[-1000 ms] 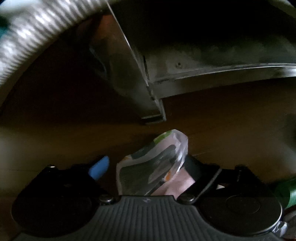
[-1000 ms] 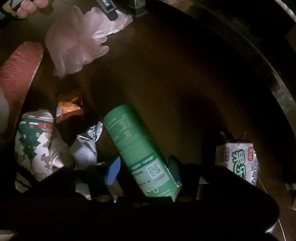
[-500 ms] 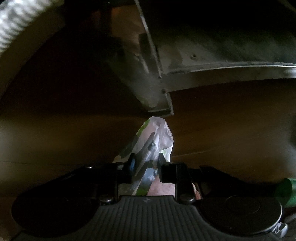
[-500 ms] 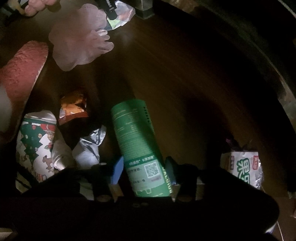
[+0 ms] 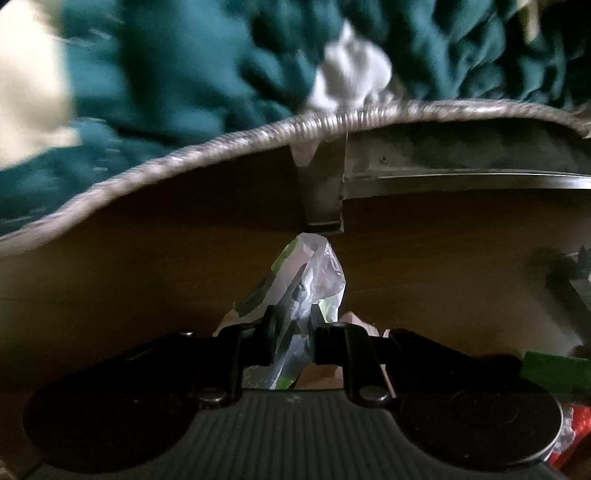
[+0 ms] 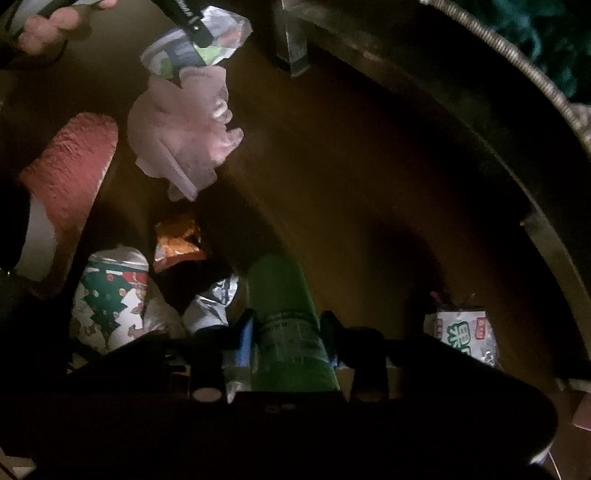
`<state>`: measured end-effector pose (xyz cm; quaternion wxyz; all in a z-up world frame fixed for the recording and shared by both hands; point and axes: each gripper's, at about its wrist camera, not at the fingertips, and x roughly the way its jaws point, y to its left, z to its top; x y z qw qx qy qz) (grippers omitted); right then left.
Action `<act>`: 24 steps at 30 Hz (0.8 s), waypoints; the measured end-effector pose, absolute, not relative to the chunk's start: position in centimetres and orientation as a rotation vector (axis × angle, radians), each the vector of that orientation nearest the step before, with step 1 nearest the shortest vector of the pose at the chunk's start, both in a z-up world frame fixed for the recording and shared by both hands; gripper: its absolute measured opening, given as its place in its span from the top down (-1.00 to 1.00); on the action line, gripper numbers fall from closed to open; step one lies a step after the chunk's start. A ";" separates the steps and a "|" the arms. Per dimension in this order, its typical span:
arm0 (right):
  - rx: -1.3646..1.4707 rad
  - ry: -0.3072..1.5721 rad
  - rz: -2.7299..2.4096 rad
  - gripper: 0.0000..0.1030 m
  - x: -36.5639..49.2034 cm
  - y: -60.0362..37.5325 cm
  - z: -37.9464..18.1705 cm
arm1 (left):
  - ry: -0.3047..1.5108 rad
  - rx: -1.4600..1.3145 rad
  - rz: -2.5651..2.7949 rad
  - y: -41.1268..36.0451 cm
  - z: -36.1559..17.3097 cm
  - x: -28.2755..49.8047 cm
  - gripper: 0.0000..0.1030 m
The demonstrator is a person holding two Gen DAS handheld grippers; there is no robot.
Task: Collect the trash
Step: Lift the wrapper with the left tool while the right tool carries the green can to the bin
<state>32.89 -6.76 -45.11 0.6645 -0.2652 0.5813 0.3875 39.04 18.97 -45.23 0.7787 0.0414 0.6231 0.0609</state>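
Observation:
My left gripper [image 5: 291, 332] is shut on a crumpled clear and green plastic wrapper [image 5: 306, 273] and holds it above the brown floor. It also shows in the right wrist view [image 6: 195, 55], wrapper [image 6: 221, 29] in its fingers. My right gripper [image 6: 286, 332] is shut on a green cylindrical can [image 6: 284, 317], which points forward between the fingers. Loose trash lies left of the can: a Christmas-print paper cup [image 6: 110, 302], an orange snack wrapper [image 6: 177, 243], a silver foil wrapper [image 6: 214, 302]. A white and green drink carton [image 6: 461, 332] lies to the right.
A pink fluffy slipper [image 6: 184, 140] and a red slipper [image 6: 66, 177] lie on the floor at left. A metal furniture leg [image 5: 323, 192] and frame rail [image 5: 461, 177] stand ahead, under a braided edge [image 5: 332, 122] with teal fabric [image 5: 184, 74] above.
The left gripper closed on the plastic wrapper and lifted, tilting up so the teal fabric came into view. The right gripper closed on the green can and straightened it.

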 end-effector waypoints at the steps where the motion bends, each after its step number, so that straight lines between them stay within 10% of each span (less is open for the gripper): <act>1: -0.604 1.315 0.862 0.98 32.9 -6.7 -44.9 | 1.341 0.087 0.134 19.1 -44.8 38.8 0.69; 6: -0.639 1.339 0.865 0.95 32.5 -6.5 -45.1 | 1.344 0.026 0.146 20.0 -43.6 38.2 0.69; 15: -0.776 1.320 0.977 0.11 31.4 -6.5 -47.5 | 1.320 -0.041 0.150 20.3 -40.0 36.9 0.69; 24: -0.924 1.317 1.080 0.01 30.9 -5.8 -52.3 | 1.329 -0.041 0.170 21.3 -38.6 36.7 0.69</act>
